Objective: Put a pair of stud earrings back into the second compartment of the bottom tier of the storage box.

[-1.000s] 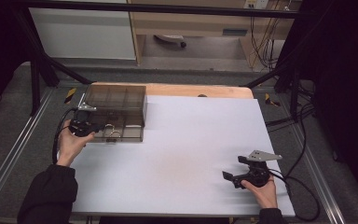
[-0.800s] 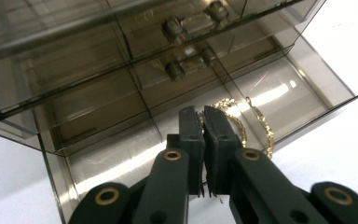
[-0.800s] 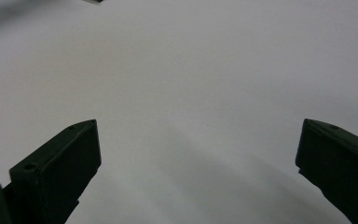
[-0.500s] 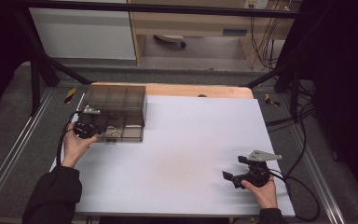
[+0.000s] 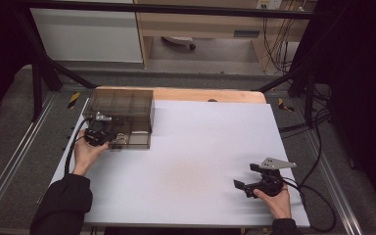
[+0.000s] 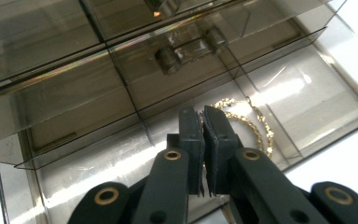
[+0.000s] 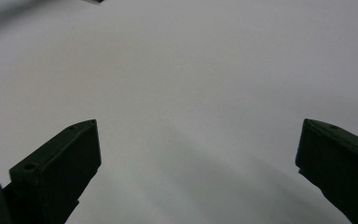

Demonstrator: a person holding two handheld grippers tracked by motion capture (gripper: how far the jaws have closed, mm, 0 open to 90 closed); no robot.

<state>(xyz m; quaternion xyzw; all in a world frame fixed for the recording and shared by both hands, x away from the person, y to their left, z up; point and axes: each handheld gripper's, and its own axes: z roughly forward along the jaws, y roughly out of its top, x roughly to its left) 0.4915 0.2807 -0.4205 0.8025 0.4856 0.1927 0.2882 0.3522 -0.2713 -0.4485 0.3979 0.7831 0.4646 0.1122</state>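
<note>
A smoky see-through drawer box stands at the table's far left, its bottom drawer pulled out. My left gripper reaches into that drawer from the left. In the left gripper view its jaws are pressed together over a compartment of the drawer. A gold chain runs out from the tips, so they look shut on its end, and the rest lies on the drawer floor. My right gripper rests low at the table's near right, open, with bare white surface between its jaws.
The white tabletop spreads between the two hands. A shut upper drawer with a knob handle sits just above the open one. Black frame posts and floor rails flank the table; cables trail at the right.
My left hand has moved right and down, from beside the box's left end into the open bottom drawer. The right hand has stayed where it was.
</note>
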